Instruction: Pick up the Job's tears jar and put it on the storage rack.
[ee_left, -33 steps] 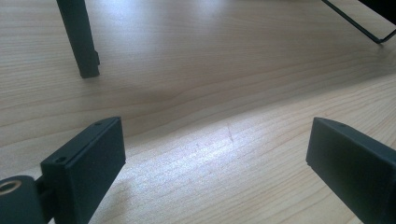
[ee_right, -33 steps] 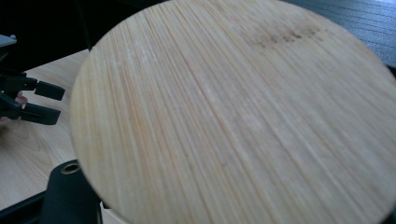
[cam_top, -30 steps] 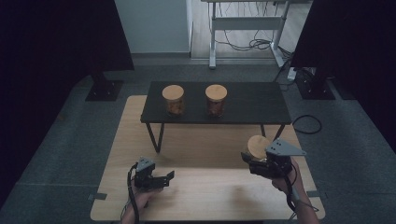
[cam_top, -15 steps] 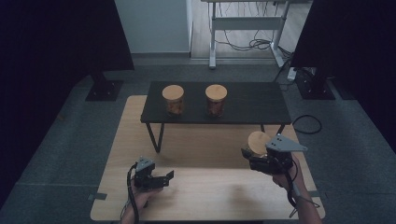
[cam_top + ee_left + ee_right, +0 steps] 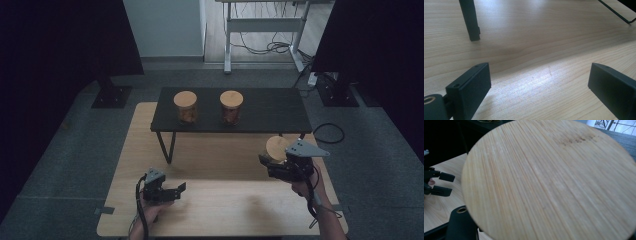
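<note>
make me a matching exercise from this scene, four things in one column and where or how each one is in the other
Things:
1. right gripper
2. left gripper
3. two lidded jars
4. black low table

States or places:
A. stands on the light wooden board, legs down
B. jaws apart, nothing between them, low over the board
C. side by side on the black tabletop
D. shut on a jar with a round wooden lid, held up off the board

Pairs: 1-D, 2-B, 3-C, 4-A
</note>
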